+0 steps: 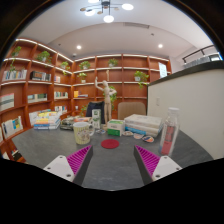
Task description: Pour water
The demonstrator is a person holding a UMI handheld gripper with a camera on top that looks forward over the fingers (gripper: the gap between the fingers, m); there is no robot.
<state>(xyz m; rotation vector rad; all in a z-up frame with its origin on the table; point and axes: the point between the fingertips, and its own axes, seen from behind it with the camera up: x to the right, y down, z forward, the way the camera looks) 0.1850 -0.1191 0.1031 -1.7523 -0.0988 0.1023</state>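
Gripper (112,162) held above dark grey counter (110,165), jaws wide, nothing between them; magenta pads (77,159) visible on inner faces. Clear plastic water bottle (170,132) upright on counter, ahead of right finger, untouched. Pale mug with printed pattern (83,132) ahead of left finger, well apart from bottle. Small red round lid (109,143) lies between them. Wooden bookshelves (40,85) behind.

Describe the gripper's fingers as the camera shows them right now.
The two-finger gripper shows two pale, whitish fingers with rounded outer shells. Each bears a magenta pad with a ribbed, cross-hatched texture on its inner face. No cables, markings or sleeves are visible.
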